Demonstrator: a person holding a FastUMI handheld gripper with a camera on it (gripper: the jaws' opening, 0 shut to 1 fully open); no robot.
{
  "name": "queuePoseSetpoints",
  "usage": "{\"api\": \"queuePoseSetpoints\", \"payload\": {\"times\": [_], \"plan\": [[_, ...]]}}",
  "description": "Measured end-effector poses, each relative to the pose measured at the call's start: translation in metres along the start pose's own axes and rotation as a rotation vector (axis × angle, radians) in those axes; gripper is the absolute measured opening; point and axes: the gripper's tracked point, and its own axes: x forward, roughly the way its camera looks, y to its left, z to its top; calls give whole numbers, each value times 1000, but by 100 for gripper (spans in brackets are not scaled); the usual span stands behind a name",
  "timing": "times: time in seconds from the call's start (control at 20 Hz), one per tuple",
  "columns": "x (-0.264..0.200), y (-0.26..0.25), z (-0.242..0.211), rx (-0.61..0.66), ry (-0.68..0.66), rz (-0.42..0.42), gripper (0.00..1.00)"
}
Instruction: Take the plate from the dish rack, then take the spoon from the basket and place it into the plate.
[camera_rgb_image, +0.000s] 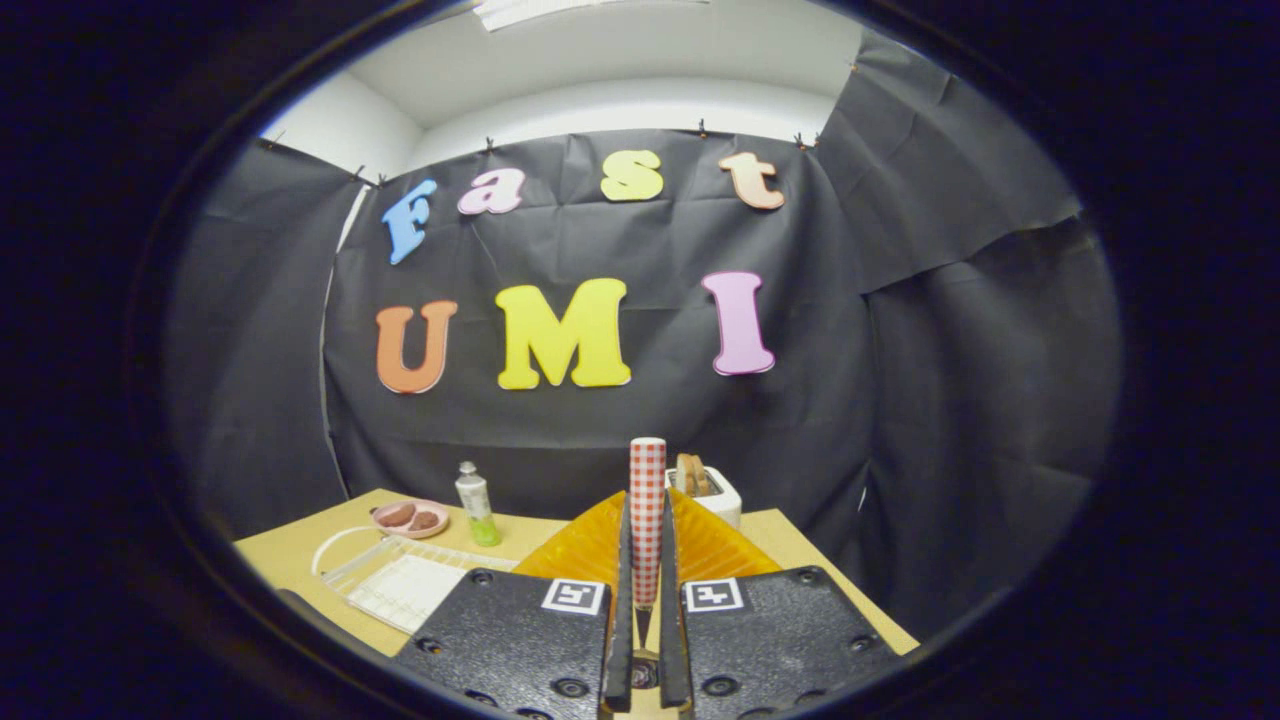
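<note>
While the gripper (647, 560) points across a tan, matte table (290, 550), its two fingers stand almost closed on a thin upright piece with a red-and-white checked pattern (647, 500), which rises between them in the lower middle of the frame; this looks like the spoon's flat handle, pinched from both sides, though its bowl end cannot be made out.

In the lower left lies a clear plastic dish rack (400, 580), flat and ribbed, with a curved wire-like rim at its left end. Just beyond it, near the booth's dark cloth wall, sits a small round pink dish (410, 518) holding two brownish lumps. To the right of that dish stands a slim tube-shaped bottle (476, 505), pale above and green toward the base, with a small cap.

Directly behind the fingers, in the lower centre, spreads a ridged, glossy orange surface (585, 545) with fan-like grooves running toward its edge; it may be the plate, but the fingers hide its middle. Further right, just past the checked handle, a small white boxy toaster (712, 495) holds brown slices of bread (692, 475) upright in its slots.
</note>
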Motion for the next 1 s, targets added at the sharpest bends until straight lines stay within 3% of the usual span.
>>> {"api": "queuePoseSetpoints", "payload": {"times": [0.25,0.45,0.65,1.0], "plan": [[-44,72,-27,0,-46,4,16],[-70,130,-75,36,0,67,17],[-78,143,-113,15,18,-3,18],[-90,173,-170,38,100,10,19]]}}
